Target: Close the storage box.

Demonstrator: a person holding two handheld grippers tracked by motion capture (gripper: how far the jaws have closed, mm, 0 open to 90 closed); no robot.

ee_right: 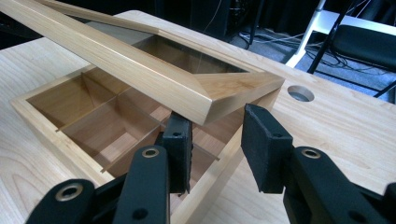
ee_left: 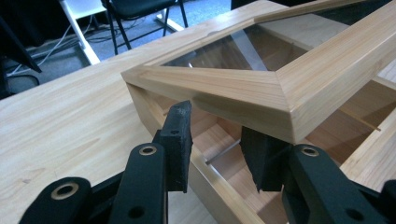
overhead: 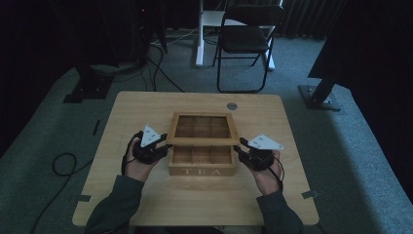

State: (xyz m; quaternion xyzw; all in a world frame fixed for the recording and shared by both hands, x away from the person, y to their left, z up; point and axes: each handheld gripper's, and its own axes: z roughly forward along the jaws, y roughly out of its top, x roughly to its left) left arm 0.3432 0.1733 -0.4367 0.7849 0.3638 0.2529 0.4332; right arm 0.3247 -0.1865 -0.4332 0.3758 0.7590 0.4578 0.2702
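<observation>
A wooden tea box (overhead: 202, 170) marked TEA stands mid-table, its inside split into several compartments. Its glass-paned lid (overhead: 202, 141) is hinged at the back and lifted at the front. My left gripper (overhead: 167, 149) sits at the lid's front left corner and my right gripper (overhead: 238, 151) at its front right corner. In the left gripper view the left gripper (ee_left: 217, 144) straddles the box wall (ee_left: 205, 170) just under the lid corner (ee_left: 243, 88), pads apart and pressing on nothing. In the right gripper view the right gripper (ee_right: 217, 149) likewise straddles the box's wall (ee_right: 219, 172) beneath the lid (ee_right: 140, 70).
The wooden table (overhead: 195, 204) has a round cable hole (overhead: 232, 106) behind the box. Beyond the table stand a black folding chair (overhead: 246, 39) and a white desk leg (overhead: 199, 34). Cables (overhead: 63, 163) lie on the carpet at the left.
</observation>
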